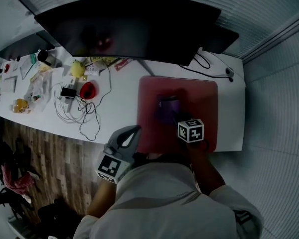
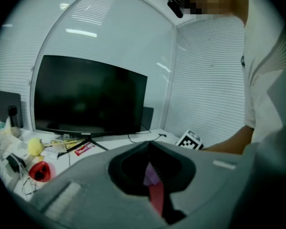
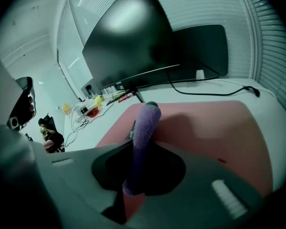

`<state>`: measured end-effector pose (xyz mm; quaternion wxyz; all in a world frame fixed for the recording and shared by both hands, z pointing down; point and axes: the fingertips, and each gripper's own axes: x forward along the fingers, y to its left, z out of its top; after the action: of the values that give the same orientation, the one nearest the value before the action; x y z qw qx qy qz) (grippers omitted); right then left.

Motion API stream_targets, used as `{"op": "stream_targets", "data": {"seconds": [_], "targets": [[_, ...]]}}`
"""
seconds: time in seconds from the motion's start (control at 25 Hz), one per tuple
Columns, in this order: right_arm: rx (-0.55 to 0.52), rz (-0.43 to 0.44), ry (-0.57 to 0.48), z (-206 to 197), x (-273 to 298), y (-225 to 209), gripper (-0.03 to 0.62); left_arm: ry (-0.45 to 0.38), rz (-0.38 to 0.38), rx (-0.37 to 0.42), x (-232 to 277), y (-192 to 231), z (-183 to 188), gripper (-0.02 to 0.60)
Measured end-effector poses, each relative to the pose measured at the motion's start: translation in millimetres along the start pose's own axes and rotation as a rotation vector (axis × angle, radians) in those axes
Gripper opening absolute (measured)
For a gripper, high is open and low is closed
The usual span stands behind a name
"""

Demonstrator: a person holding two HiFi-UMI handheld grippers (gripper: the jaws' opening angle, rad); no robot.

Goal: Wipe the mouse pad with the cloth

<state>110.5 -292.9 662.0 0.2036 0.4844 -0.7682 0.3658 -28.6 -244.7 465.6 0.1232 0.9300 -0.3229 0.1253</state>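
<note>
A red mouse pad (image 1: 199, 96) lies on the white table, right of centre, below the monitor. My right gripper (image 1: 173, 112) hovers over the pad's near middle, shut on a purple cloth (image 1: 165, 108). In the right gripper view the cloth (image 3: 145, 128) stands as a rolled strip between the jaws, above the pad (image 3: 209, 123). My left gripper (image 1: 132, 132) is held off the pad's near-left corner at the table's front edge, jaws together with nothing in them. Through its jaws (image 2: 148, 147) show slivers of the cloth (image 2: 150, 175) and the pad (image 2: 157, 197).
A wide black monitor (image 1: 129, 29) stands along the back. Left of the pad lie tangled white cables (image 1: 82, 111), a red object (image 1: 87, 90), a yellow object (image 1: 78, 68) and small clutter. A black cable (image 1: 209, 68) runs behind the pad. The table ends close on the right.
</note>
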Motion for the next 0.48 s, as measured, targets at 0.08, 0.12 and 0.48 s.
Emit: {"op": "stream_targets", "data": {"seconds": [0.08, 0.12, 0.48], "targets": [[0.022, -0.029, -0.007, -5.6, -22.2, -29.2, 0.048, 0.001, -0.024, 0.016, 17.7, -23.6, 6.9, 0.003], [0.033, -0.044, -0.010, -9.5, -33.0, -44.2, 0.049, 0.004, -0.037, 0.023, 26.7, -35.7, 9.3, 0.002], [0.087, -0.223, -0.033, -44.1, -128.5, -189.9, 0.049, 0.000, -0.127, 0.049, 110.1, -136.4, 18.7, 0.003]]}}
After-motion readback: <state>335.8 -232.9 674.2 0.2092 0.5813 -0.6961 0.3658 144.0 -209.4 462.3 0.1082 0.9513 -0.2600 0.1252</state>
